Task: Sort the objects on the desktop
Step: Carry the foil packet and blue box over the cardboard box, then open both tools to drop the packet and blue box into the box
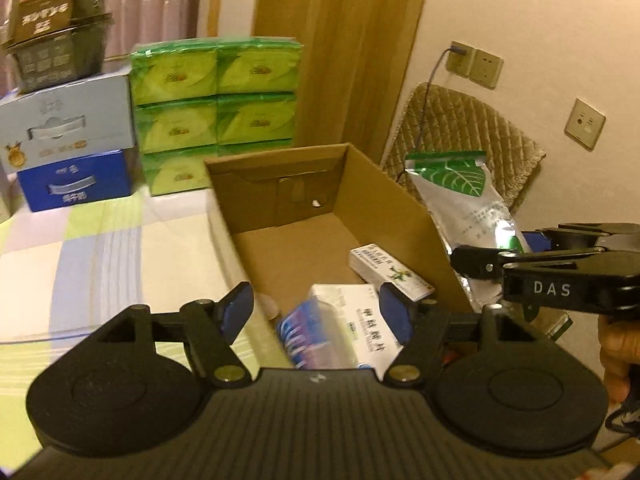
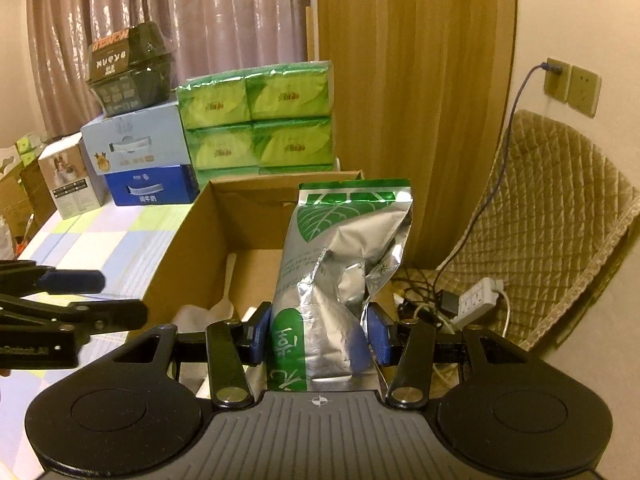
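Note:
An open cardboard box (image 1: 404, 216) stands on the table and shows in the right wrist view too (image 2: 176, 240). Inside lie a white medicine box (image 1: 386, 270), a second white box (image 1: 360, 320) and a blurred blue-and-white packet (image 1: 306, 330). My left gripper (image 1: 318, 312) is open above the box's near end, with the packet loose between its fingers. My right gripper (image 2: 318, 332) is shut on a silver foil bag with a green leaf print (image 2: 344, 264), held upright at the box's right side. That bag (image 1: 468, 208) and the right gripper (image 1: 532, 268) show in the left wrist view.
Stacked green tissue packs (image 1: 216, 116), blue and pale cartons (image 1: 72, 152) and a dark tub (image 1: 56, 36) stand at the table's back. A checked cloth (image 1: 100, 248) covers the table. A quilted chair (image 2: 552, 216), a power strip (image 2: 476, 300) and wall sockets (image 2: 572, 88) are at the right.

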A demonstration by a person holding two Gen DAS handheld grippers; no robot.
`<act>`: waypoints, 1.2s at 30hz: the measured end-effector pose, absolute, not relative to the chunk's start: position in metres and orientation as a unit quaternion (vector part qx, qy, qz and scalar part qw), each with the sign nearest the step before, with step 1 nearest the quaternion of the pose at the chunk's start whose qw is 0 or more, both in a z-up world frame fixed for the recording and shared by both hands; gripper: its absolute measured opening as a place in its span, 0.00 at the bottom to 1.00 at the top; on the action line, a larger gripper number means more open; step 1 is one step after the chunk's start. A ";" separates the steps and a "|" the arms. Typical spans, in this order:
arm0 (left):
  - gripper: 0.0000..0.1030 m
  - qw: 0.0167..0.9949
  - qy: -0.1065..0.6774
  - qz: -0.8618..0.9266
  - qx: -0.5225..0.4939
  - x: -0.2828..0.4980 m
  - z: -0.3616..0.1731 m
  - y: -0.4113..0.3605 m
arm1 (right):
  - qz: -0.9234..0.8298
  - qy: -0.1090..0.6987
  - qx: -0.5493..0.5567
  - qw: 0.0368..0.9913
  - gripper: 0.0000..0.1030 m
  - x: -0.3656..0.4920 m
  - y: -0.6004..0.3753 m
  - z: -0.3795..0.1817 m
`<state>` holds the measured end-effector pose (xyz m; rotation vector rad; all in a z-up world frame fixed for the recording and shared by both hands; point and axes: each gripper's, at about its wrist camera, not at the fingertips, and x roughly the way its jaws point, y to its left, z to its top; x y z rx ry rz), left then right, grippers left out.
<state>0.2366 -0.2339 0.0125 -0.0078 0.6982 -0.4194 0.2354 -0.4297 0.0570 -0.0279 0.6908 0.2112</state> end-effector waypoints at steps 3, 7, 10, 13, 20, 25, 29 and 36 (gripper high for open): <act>0.63 0.920 0.340 -0.196 -0.004 0.234 0.013 -0.225 | 0.108 0.336 -0.016 0.935 0.45 0.241 -0.424 0.059; 0.64 0.923 0.336 -0.188 -0.007 0.229 0.015 -0.215 | 0.114 0.333 -0.015 0.936 0.45 0.249 -0.416 0.061; 0.64 0.924 0.334 -0.183 -0.010 0.226 0.016 -0.208 | 0.121 0.321 0.004 0.939 0.52 0.255 -0.415 0.062; 0.70 0.926 0.333 -0.174 -0.014 0.223 0.017 -0.200 | 0.114 0.308 0.024 0.944 0.70 0.254 -0.418 0.066; 0.78 0.931 0.330 -0.156 -0.021 0.205 0.020 -0.180 | 0.102 0.302 0.024 0.948 0.82 0.228 -0.417 0.071; 0.92 0.935 0.326 -0.140 -0.024 0.180 0.028 -0.170 | 0.099 0.304 0.022 0.947 0.94 0.191 -0.416 0.075; 0.99 0.936 0.323 -0.134 -0.032 0.155 0.035 -0.164 | 0.094 0.303 0.010 0.948 0.98 0.155 -0.414 0.083; 0.99 0.942 0.315 -0.118 -0.024 0.111 0.047 -0.162 | 0.089 0.306 -0.005 0.948 0.98 0.102 -0.408 0.098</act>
